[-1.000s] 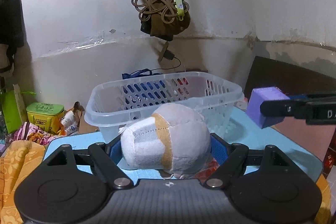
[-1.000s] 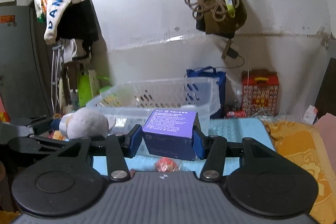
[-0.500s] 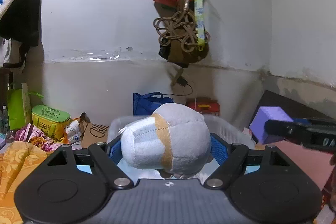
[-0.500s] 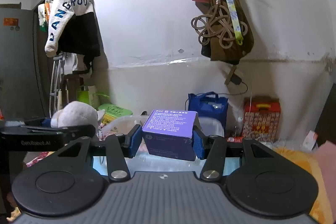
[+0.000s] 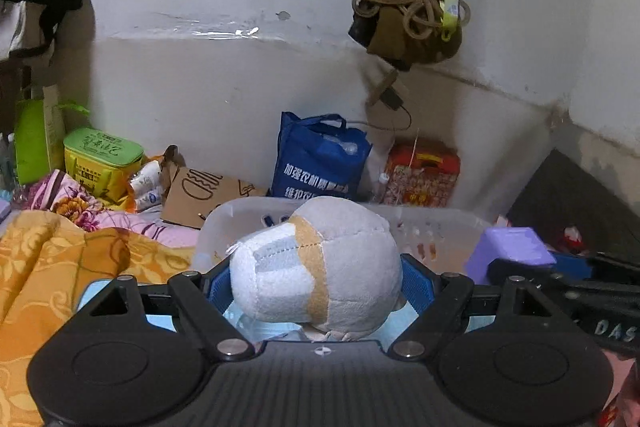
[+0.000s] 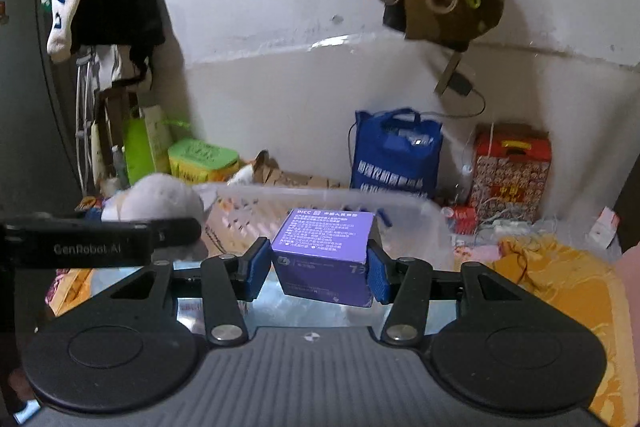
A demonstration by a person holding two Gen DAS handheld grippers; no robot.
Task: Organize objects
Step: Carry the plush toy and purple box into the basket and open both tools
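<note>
My left gripper [image 5: 316, 283] is shut on a round grey and white plush toy [image 5: 320, 263] with a tan stripe. It holds the toy above the near part of a clear plastic basket [image 5: 436, 223]. My right gripper [image 6: 320, 263] is shut on a small purple box [image 6: 326, 251] printed with white text, held over the same basket [image 6: 420, 223]. The purple box also shows in the left wrist view [image 5: 508, 251] at the right. The plush toy shows in the right wrist view [image 6: 160, 199] at the left, behind the left gripper's finger.
A blue bag [image 5: 320, 159] and a red patterned box [image 5: 420, 175] stand by the white wall behind the basket. A green tin [image 5: 100, 155], a cardboard piece [image 5: 204, 191] and orange and floral cloth [image 5: 60, 259] lie at the left. Rope and a bag [image 5: 408, 11] hang above.
Both grippers have come closer to the basket and lower, so its rim now sits just behind the toy and the box. Both still hold their objects.
</note>
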